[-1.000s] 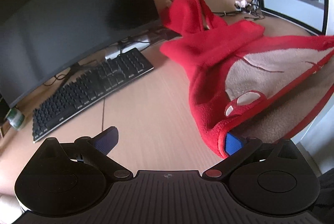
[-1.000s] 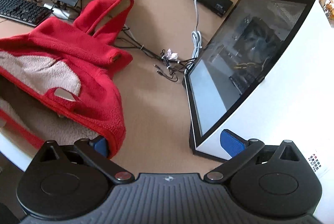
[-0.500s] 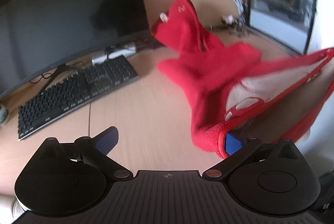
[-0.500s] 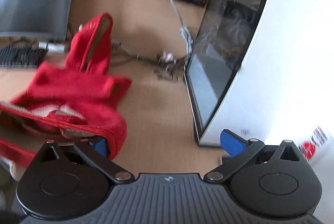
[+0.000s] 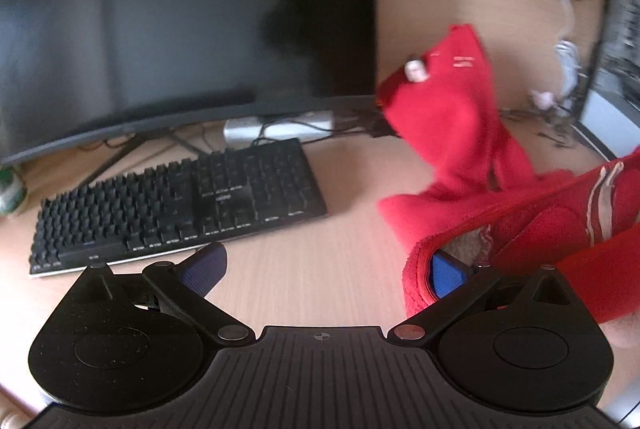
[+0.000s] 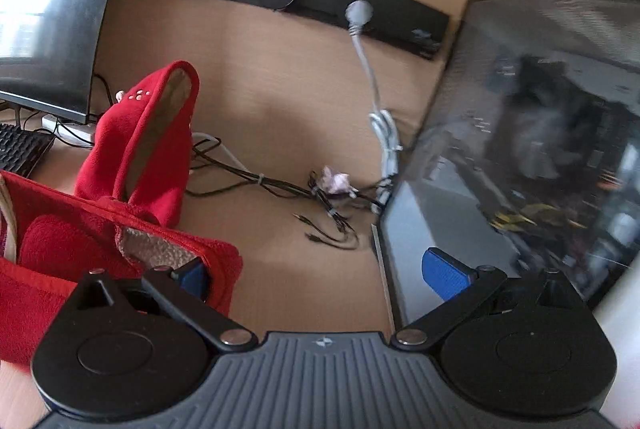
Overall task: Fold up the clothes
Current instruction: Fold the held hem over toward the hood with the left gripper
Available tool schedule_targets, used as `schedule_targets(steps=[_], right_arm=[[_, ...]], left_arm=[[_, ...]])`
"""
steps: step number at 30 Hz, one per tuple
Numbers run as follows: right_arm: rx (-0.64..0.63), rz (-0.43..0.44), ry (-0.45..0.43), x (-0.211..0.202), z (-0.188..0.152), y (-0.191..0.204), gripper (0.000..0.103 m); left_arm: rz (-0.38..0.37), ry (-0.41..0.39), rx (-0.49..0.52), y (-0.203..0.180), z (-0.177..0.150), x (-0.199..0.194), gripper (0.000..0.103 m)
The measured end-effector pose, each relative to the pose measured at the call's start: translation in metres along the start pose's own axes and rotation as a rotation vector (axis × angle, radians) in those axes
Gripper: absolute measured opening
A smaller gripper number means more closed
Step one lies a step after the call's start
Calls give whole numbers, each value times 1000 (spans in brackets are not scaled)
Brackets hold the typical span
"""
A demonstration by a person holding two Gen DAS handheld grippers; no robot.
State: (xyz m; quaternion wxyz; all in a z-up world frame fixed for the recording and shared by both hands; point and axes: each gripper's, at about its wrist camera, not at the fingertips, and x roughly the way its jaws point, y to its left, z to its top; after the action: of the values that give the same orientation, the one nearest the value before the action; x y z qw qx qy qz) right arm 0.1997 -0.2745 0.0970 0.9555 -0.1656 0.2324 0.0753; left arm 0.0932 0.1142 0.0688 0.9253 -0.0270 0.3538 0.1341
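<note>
Although the red fleece garment with a beige pile lining (image 5: 460, 133) is gathered up off the pale wooden desk (image 5: 280, 269), no finished fold shows yet, so I judge the task to be in its early part: the near hem is raised, and the laying over and the squaring off are left. The left gripper (image 5: 324, 265) has its fingers spread wide, with the hem draped over its right blue pad only; the right gripper (image 6: 320, 269) is likewise spread, the cloth hooked over its left pad. Neither pinches the fleece between both pads.

The left wrist view alone shows the black mechanical keyboard (image 5: 180, 205) and the dark curved monitor (image 5: 180, 29), near the garment but apart from it. The right wrist view alone shows the tangle of black cables (image 6: 312, 201) beside the glass-sided white computer case (image 6: 540, 157), and the beige inside of the upright hood. The blur makes it hard to tell whether the hood rests on the desk.
</note>
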Motion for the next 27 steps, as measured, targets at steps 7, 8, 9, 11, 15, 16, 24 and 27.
schedule_targets(steps=[7, 8, 9, 11, 15, 16, 24, 27], right_arm=[[-20, 64, 92, 100, 13, 7, 103], [-29, 72, 115, 114, 11, 10, 103], [-38, 83, 142, 128, 7, 13, 103], [-55, 99, 191, 150, -2, 20, 103], [-13, 133, 245, 171, -15, 23, 103], [-9, 134, 245, 173, -17, 24, 103], [15, 114, 281, 165, -34, 14, 103], [73, 105, 320, 159, -46, 4, 103]], left_arm=[[83, 118, -15, -12, 19, 64, 103], [90, 147, -20, -12, 19, 74, 103], [97, 173, -22, -13, 17, 84, 103], [110, 221, -20, -15, 12, 101, 103], [106, 274, 3, -16, 8, 121, 103], [101, 280, 20, -17, 8, 125, 103], [78, 266, 131, -27, 19, 148, 103], [76, 239, 155, -33, 30, 152, 103]])
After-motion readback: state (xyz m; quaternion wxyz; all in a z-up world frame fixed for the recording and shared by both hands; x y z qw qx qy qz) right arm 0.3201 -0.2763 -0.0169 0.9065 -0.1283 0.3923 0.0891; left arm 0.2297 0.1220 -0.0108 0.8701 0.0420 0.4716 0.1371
